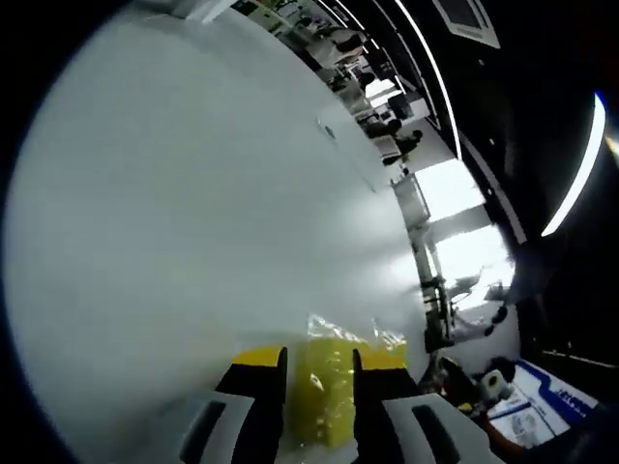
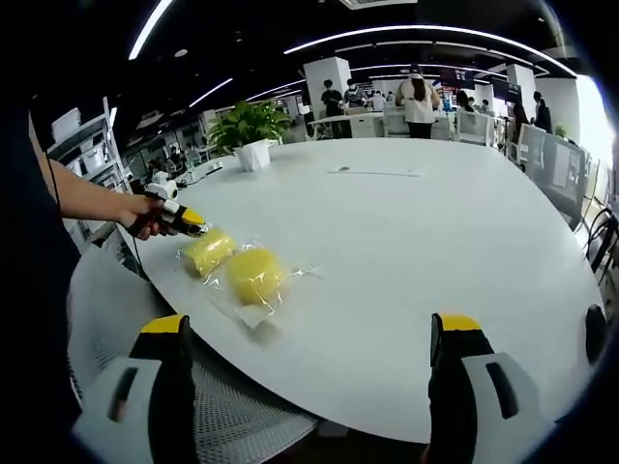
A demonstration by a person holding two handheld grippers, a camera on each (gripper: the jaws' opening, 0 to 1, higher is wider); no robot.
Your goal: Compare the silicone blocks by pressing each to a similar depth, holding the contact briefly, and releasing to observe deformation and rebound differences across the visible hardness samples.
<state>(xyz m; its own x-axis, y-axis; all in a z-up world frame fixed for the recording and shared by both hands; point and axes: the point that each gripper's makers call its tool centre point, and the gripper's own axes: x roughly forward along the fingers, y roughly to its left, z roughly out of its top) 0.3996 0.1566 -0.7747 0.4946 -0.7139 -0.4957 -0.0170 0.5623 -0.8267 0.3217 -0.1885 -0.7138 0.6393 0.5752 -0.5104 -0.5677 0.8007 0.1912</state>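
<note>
On the white table [image 2: 406, 242], near its edge closest to you, two yellow silicone blocks lie side by side in clear wrapping: a rounder one [image 2: 254, 275] and a smaller one [image 2: 208, 251]. Your left hand-held gripper [image 1: 319, 362] has its jaws either side of a yellow block [image 1: 324, 401], close against it. Your right hand-held gripper [image 2: 314, 333] hangs above the table edge, jaws wide apart, holding nothing.

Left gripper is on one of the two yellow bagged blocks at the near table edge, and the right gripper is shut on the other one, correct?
Not quite. The right gripper is open and holds nothing, its jaws spread wide short of the table; the right gripper view shows this. The left gripper is at one yellow block, with the second block beside it.
</note>
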